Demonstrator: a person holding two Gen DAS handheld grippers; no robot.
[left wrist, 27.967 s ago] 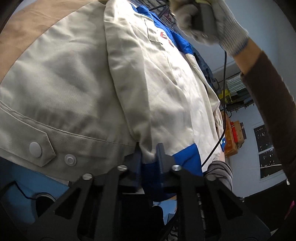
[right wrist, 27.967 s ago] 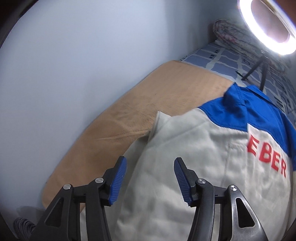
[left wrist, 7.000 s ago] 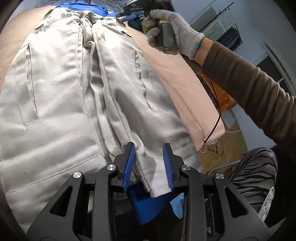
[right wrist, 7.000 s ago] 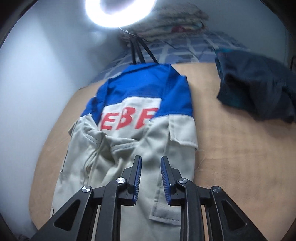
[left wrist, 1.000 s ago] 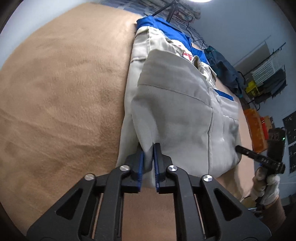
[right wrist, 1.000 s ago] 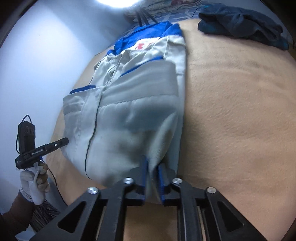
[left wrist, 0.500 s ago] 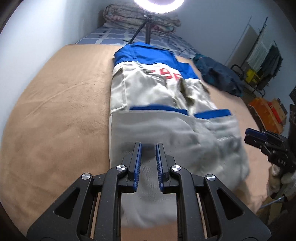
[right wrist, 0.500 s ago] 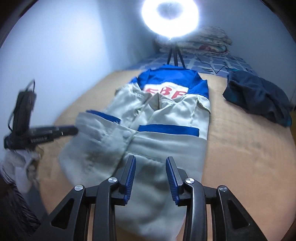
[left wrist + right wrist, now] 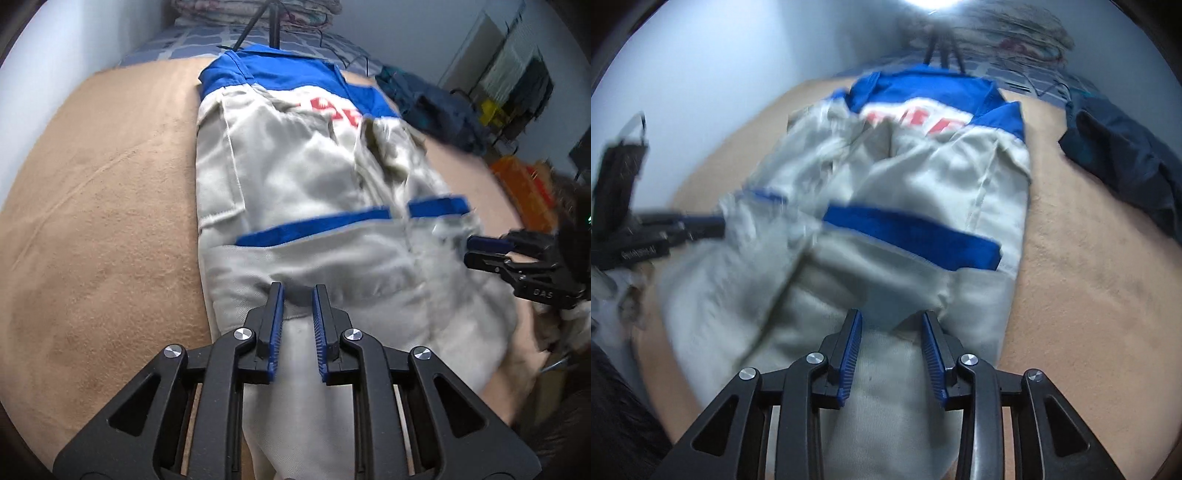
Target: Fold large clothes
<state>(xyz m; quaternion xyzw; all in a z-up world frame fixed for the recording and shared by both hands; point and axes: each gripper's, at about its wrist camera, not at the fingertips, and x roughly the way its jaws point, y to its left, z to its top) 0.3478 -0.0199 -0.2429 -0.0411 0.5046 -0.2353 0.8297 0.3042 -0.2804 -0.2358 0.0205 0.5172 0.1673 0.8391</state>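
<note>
A grey work jacket (image 9: 314,177) with a blue yoke and red letters lies lengthwise on the tan bed cover (image 9: 92,221). Its lower part is doubled up, so a blue band (image 9: 314,229) crosses the middle. My left gripper (image 9: 298,295) sits at the near fold, jaws narrow, with grey cloth filling the gap. It shows blurred at the jacket's left edge in the right wrist view (image 9: 716,225). My right gripper (image 9: 892,317) hovers over the same near fold of the jacket (image 9: 923,177), jaws apart and pads off the cloth. The left wrist view shows it (image 9: 468,253) at the jacket's right edge.
A dark blue garment (image 9: 1126,158) is heaped on the cover to the right of the jacket. A tripod (image 9: 273,22) and folded quilts (image 9: 258,7) stand beyond the collar. A gloved hand (image 9: 569,317) carries the right gripper. An orange box (image 9: 524,184) sits off the bed.
The right jaws have opened and let go of the jacket's fold. Both grippers have rolled level and pulled back toward the near edge. The folded-up lower part now lies flat.
</note>
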